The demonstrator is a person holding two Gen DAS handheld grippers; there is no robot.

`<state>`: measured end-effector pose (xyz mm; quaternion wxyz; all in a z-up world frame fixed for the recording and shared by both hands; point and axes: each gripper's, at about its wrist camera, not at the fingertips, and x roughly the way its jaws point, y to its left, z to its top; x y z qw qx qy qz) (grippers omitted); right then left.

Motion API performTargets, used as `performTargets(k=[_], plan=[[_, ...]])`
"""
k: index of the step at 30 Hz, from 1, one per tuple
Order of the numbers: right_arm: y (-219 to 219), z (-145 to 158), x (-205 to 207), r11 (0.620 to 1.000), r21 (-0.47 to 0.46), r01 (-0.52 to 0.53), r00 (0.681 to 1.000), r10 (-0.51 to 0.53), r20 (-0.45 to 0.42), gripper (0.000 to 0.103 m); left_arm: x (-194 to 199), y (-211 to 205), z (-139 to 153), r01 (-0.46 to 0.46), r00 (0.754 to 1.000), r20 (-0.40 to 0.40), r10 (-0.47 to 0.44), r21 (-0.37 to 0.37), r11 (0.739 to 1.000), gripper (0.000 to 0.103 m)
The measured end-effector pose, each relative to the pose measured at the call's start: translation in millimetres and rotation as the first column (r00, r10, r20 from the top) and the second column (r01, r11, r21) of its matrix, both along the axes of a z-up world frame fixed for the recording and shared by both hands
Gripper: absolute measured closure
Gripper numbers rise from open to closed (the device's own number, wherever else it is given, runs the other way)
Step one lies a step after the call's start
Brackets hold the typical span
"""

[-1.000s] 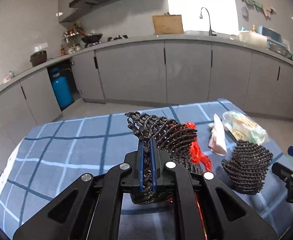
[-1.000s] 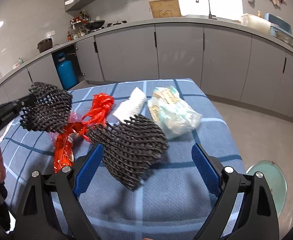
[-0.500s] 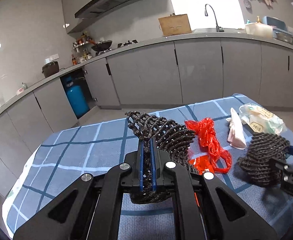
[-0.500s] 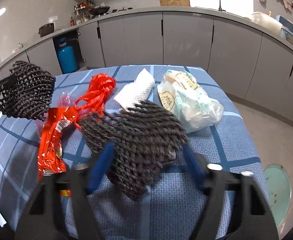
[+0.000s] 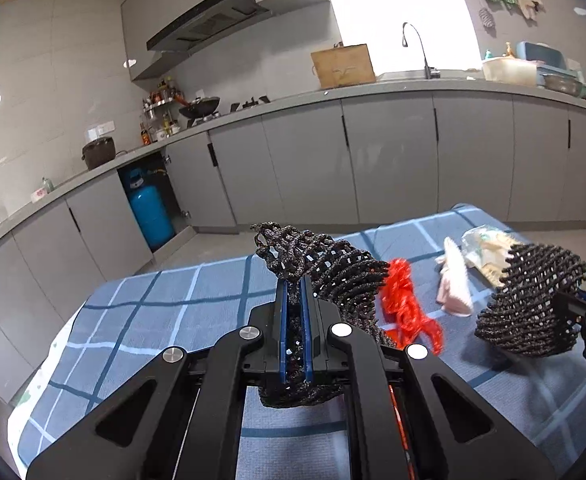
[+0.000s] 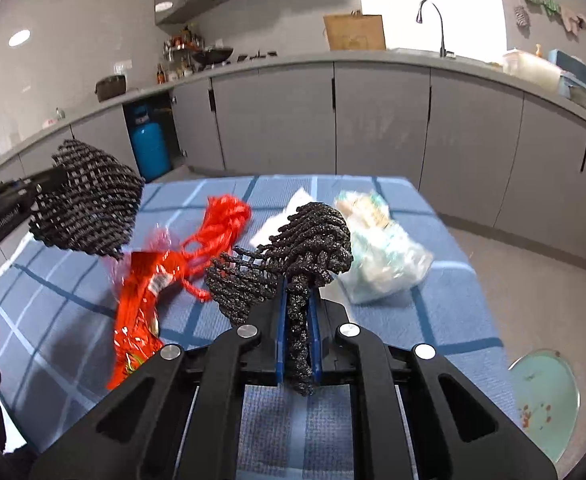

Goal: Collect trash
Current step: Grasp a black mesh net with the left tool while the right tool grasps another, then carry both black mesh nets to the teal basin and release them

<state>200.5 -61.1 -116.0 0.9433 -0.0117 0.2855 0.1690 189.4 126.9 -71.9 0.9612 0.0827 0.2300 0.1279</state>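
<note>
My left gripper [image 5: 294, 292] is shut on a black foam net [image 5: 333, 272] and holds it above the blue checked tablecloth [image 5: 153, 320]. This net also shows at the left of the right wrist view [image 6: 89, 216]. My right gripper [image 6: 297, 304] is shut on a second black foam net [image 6: 293, 256], lifted off the cloth; it shows at the right of the left wrist view [image 5: 533, 300]. On the cloth lie a red string bundle [image 6: 225, 220], a red snack wrapper [image 6: 141, 312], a white foam piece [image 5: 453, 284] and a clear plastic bag [image 6: 381, 252].
Grey kitchen cabinets [image 5: 373, 160] run behind the table, with a blue gas cylinder [image 5: 149, 212] in an open bay. A round pale green bin lid [image 6: 545, 396] sits on the floor to the right of the table.
My right gripper has closed on the second black net and lifted it off the cloth. My left gripper has kept its net and risen a little.
</note>
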Motion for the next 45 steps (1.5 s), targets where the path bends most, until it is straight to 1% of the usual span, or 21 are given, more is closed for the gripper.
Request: performTargets(k=[9, 15, 21, 26, 29, 38, 41, 45], plan=[[-34.1, 17.9, -10.9, 0.997, 0.024, 0.069, 0.997, -0.07, 0.044, 0.092, 1.6, -51.9, 11.3, 0.131, 0.991, 0.024, -0.131, 0.015, 0.991, 0.096], [-69.5, 14.6, -12.2, 0.989, 0.036, 0.144, 0.989, -0.145, 0.04, 0.092, 4.2, -96.0, 14.4, 0.232, 0.972, 0.027, -0.232, 0.025, 0.972, 0.096], [-103.8, 8.2, -14.8, 0.977, 0.044, 0.21, 0.977, -0.212, 0.032, 0.092, 7.4, -132.9, 13.3, 0.308, 0.951, 0.024, -0.309, 0.031, 0.951, 0.096], [-133.6, 2.6, -20.3, 0.963, 0.045, 0.266, 0.963, -0.268, 0.026, 0.092, 11.9, -167.5, 7.8, 0.376, 0.926, 0.018, -0.376, 0.035, 0.926, 0.096], [-154.2, -1.7, -24.7, 0.951, 0.04, 0.306, 0.952, -0.307, 0.019, 0.092, 13.2, -189.4, 4.4, 0.42, 0.907, 0.012, -0.421, 0.033, 0.907, 0.096], [-216.4, -15.7, -37.2, 0.9, 0.023, 0.436, 0.9, -0.436, -0.004, 0.092, 10.0, -248.8, -9.7, 0.534, 0.845, -0.014, -0.534, 0.033, 0.845, 0.096], [-233.0, -22.9, -41.2, 0.885, 0.018, 0.466, 0.885, -0.466, -0.016, 0.092, 11.6, -264.1, -16.4, 0.558, 0.83, -0.024, -0.558, 0.031, 0.829, 0.096], [-252.0, -33.1, -45.3, 0.866, 0.01, 0.5, 0.865, -0.5, -0.036, 0.092, 15.7, -286.8, -25.8, 0.596, 0.803, -0.042, -0.595, 0.025, 0.803, 0.096]])
